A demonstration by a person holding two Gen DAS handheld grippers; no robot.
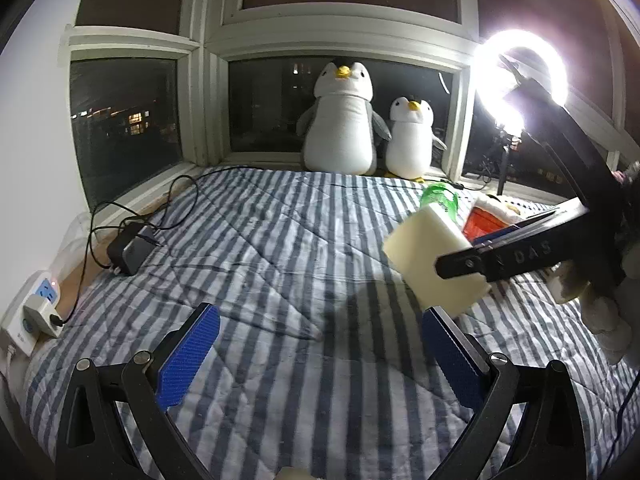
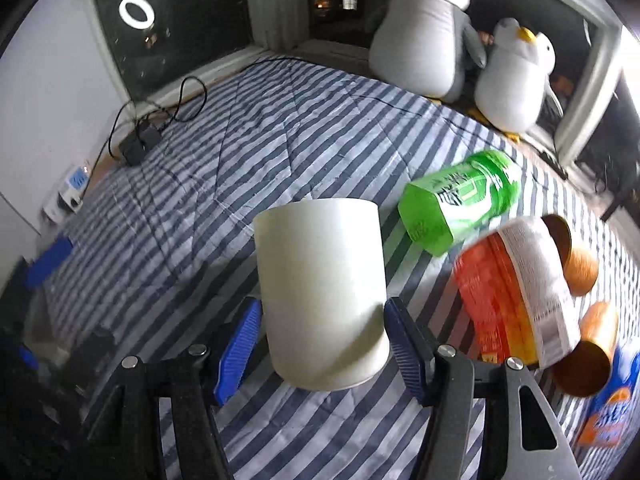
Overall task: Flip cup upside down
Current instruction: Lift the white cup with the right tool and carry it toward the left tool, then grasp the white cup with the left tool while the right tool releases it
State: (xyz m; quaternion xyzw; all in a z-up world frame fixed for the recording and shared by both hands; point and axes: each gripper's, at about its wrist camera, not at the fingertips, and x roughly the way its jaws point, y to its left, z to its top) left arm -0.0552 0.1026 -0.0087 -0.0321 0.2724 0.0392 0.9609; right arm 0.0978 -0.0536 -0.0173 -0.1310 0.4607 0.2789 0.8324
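The right tool [image 2: 322,344] grips the plain white cylindrical cup [image 2: 320,292] across its sides, long axis pointing away, lifted above the striped bed [image 2: 240,152], while the left tool [image 1: 320,356] gapes wide.

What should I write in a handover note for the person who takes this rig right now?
Right gripper: shut on the white cup, held tilted above the striped blanket; the pads press its two sides.
Left gripper: open, holds nothing, hangs over the blanket.
Beside the cup lie a green bottle and an orange packet.
Done: cup gripped and lifted.
Which end of the cup is the mouth I cannot tell, so the flip cannot be confirmed.
Left: finish the turn if needed, set the cup mouth-down on the blanket, release.
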